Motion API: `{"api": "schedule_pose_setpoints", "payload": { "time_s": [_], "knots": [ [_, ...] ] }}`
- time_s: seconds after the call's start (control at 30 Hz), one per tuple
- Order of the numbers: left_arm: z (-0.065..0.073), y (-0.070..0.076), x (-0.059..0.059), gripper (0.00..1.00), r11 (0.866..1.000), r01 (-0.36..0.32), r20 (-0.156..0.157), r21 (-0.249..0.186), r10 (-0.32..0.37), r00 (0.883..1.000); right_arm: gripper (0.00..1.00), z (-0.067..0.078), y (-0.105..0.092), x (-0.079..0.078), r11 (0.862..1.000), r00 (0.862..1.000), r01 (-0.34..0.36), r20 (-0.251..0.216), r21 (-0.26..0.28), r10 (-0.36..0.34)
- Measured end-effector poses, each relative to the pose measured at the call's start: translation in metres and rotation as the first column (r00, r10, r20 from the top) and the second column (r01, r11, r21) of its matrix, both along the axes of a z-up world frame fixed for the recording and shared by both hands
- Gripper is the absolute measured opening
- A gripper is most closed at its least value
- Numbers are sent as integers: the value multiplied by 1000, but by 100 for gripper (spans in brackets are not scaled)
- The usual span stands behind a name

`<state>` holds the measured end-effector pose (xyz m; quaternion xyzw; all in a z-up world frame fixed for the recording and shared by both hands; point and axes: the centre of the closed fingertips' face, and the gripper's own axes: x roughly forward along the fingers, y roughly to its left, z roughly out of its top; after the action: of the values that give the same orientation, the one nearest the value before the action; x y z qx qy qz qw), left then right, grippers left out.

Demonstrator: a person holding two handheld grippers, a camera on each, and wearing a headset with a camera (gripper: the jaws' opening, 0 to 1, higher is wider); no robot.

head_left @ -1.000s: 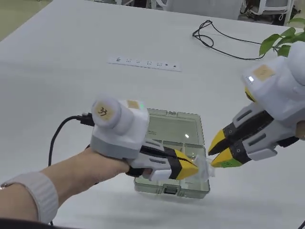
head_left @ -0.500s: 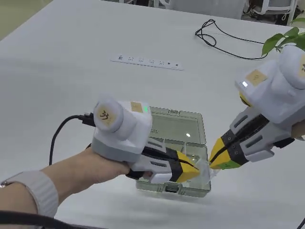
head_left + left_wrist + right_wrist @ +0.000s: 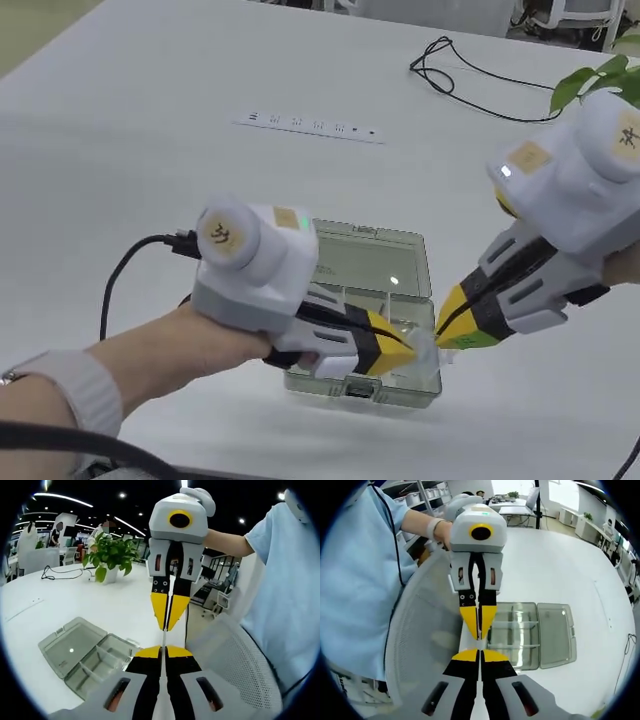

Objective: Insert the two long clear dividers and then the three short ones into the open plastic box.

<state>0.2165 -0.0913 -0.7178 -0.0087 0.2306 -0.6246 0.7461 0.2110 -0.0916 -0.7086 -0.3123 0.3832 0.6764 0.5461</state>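
As the head view shows, left gripper (image 3: 402,354) and right gripper (image 3: 446,336) pinch a small clear plastic divider (image 3: 426,350) over the open green-tinted plastic box (image 3: 372,262). Left gripper view, then right gripper view: jaws shut on it. Next, we judge, seat it in slots.

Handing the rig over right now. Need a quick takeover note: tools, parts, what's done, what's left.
Left tool: jaws shut on a clear divider, which shows edge-on in the left gripper view.
Right tool: jaws shut on the same divider from the opposite side, tips almost meeting the left's.
Open plastic box sits on the white table, its lid laid flat behind it. The divider is held over the box's near right corner in the head view.
Done: some dividers already stand inside the box; count unclear.
Left: seat this divider, then any remaining. Whether it is long or short cannot be told.
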Motion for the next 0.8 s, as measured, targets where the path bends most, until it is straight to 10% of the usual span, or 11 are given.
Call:
{"api": "schedule_pose_setpoints", "payload": {
  "time_s": [0.6,0.8],
  "knots": [
    [-13,39,16,43,985,-157,29,71,155,987,2,-16,-19,40,987,993,103,70,-121,-95],
    [-17,53,16,43,978,-194,28,81,192,981,2,-23,-20,48,982,991,102,102,-162,-86]
  ]
}}
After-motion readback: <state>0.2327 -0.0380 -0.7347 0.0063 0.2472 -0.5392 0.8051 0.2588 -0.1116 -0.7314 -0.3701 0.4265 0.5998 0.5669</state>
